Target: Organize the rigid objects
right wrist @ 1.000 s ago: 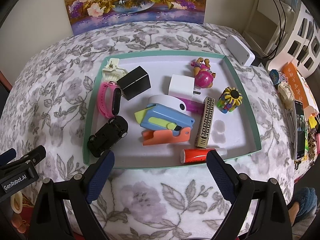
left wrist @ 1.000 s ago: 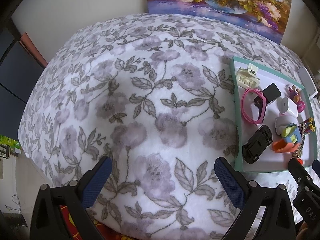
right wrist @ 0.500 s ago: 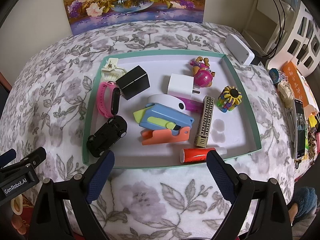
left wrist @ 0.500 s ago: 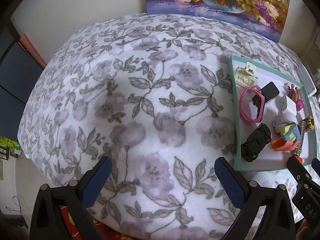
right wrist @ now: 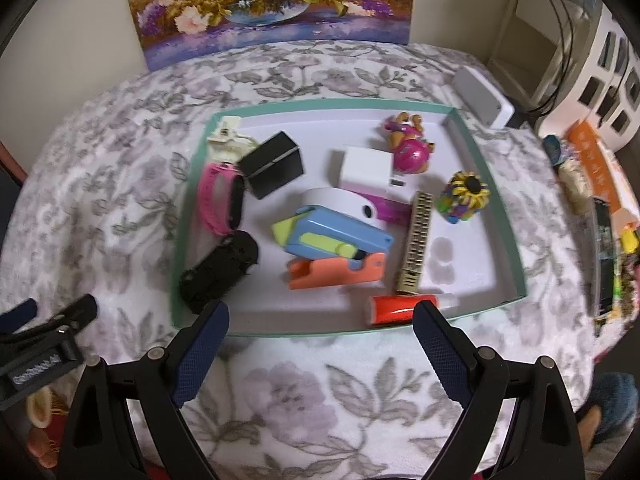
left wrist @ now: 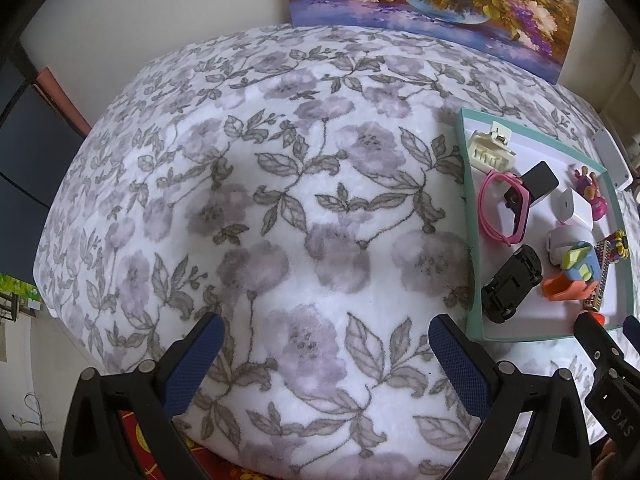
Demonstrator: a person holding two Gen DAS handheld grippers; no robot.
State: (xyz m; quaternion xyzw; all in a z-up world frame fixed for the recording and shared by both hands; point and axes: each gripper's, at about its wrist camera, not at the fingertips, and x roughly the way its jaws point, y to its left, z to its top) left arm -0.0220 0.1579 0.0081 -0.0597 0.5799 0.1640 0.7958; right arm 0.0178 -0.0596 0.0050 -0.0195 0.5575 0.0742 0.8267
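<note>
1. Compared with a second ago, the right gripper has come closer to the tray, which now looks bigger in its view and a little blurred; the left gripper has hardly shifted above the flowered blanket.
2. Both grippers are wide apart at the fingers and hold nothing.
3. All the small things lie inside the tray: the black toy car at the near left corner, the red tube against the near wall, and the blue stapler lying on the orange piece.
4. Risk: the car touches the tray wall, so one finger may strike the rim and push the whole tray over the soft blanket.
5. Risk: the things are crowded. Closing on the stapler could drag the orange piece or knock the gold patterned bar beside it.
6. Risk: the tube is round and may roll away from the fingers.
7. The left gripper is well apart from the tray and cannot steady it.
</note>
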